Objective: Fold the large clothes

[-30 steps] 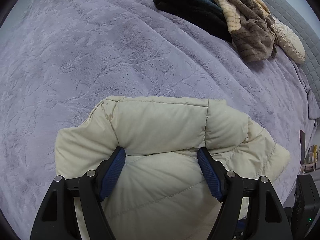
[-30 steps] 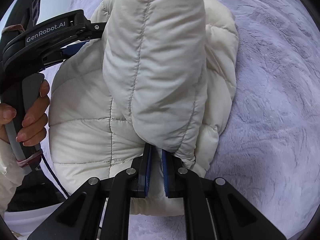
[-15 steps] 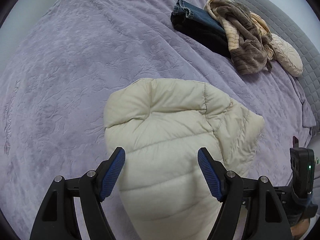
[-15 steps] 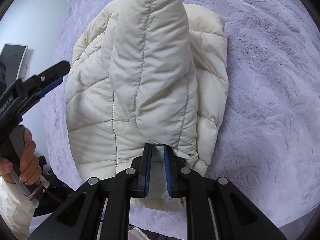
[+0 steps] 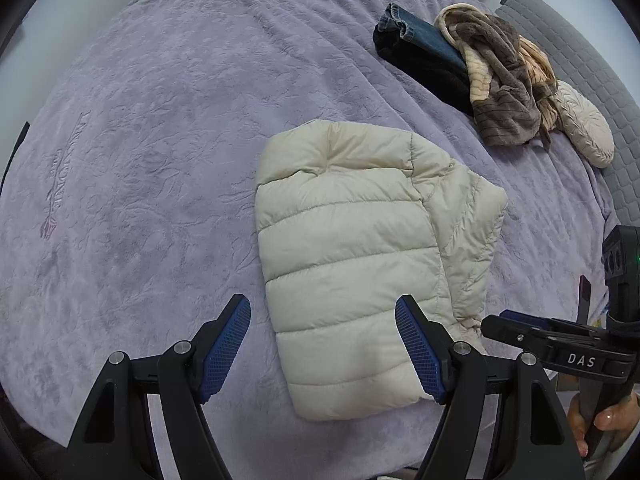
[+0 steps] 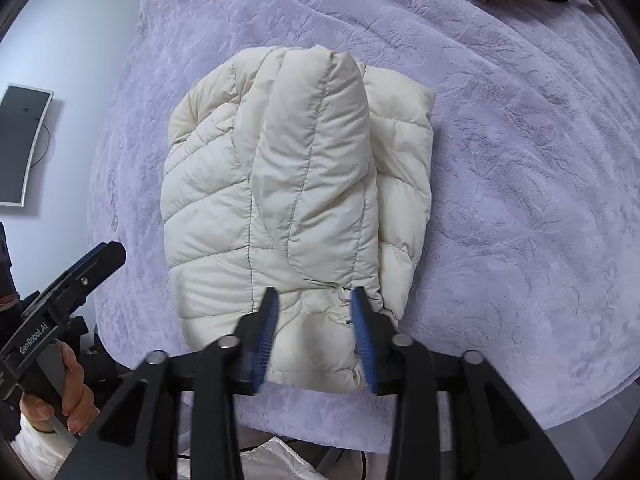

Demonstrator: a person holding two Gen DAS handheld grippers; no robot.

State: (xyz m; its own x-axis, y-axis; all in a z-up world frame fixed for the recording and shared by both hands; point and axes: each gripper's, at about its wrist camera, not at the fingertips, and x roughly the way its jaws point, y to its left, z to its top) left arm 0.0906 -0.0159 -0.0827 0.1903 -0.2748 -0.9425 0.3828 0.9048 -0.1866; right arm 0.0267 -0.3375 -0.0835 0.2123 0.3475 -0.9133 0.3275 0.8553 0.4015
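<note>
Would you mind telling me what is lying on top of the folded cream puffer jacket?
A folded-over sleeve lies along the top of the jacket, which rests on the purple bedspread. Whatever is tucked beneath the sleeve and inside the folds is covered.

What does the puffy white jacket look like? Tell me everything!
The puffy jacket is cream-white, quilted in fat stitched rows, with smooth, slightly shiny fabric. It is folded into a chunky bundle, one padded part laid over the top. It lies flat on the purple blanket. Both tools are open; the right tool sits at its near edge without squeezing it.
</note>
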